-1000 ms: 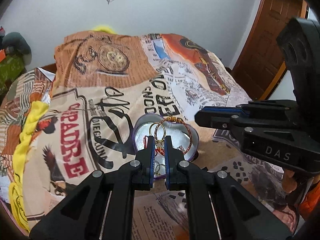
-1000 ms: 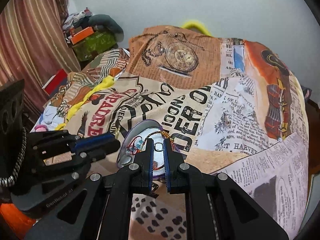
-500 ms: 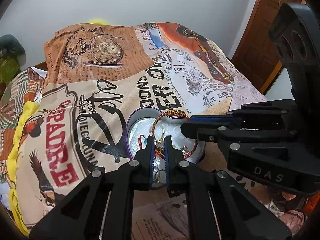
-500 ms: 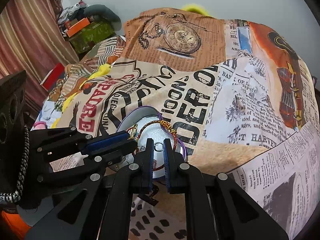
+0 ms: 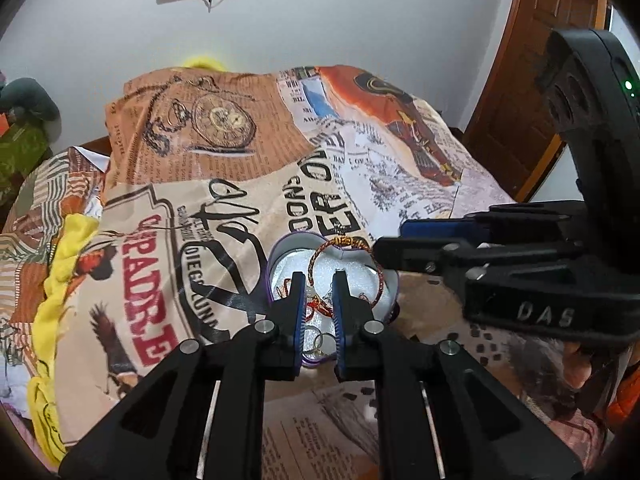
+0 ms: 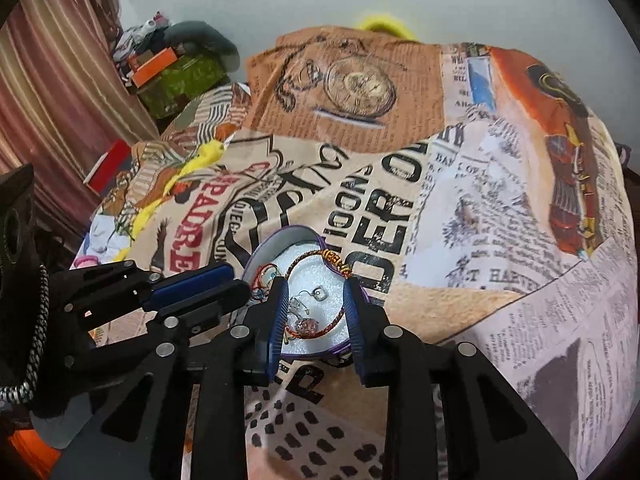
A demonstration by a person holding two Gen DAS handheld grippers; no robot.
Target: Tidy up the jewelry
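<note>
A heart-shaped purple box (image 5: 280, 256) (image 6: 276, 246) with a white glittery lining sits on the printed bedspread. In it lie a red-and-gold thread bangle (image 5: 344, 242) (image 6: 334, 258), small silver earrings (image 6: 316, 294) and red string pieces (image 5: 320, 306). My left gripper (image 5: 318, 280) hangs just over the box with its jaws parted and nothing between them. My right gripper (image 6: 316, 286) is open over the same box, its fingers astride the earrings and bangle. In the left wrist view the right gripper (image 5: 404, 240) reaches in from the right.
The printed bedspread (image 5: 248, 168) (image 6: 460, 208) covers the whole bed. A yellow cloth (image 5: 56, 280) lies along the left edge. A green box and clutter (image 6: 180, 76) stand beside a curtain at the far left. A wooden door (image 5: 532, 80) stands at the right.
Both grippers have opened: the earrings and bangle they held now lie in the box. Both have dropped closer over the box.
</note>
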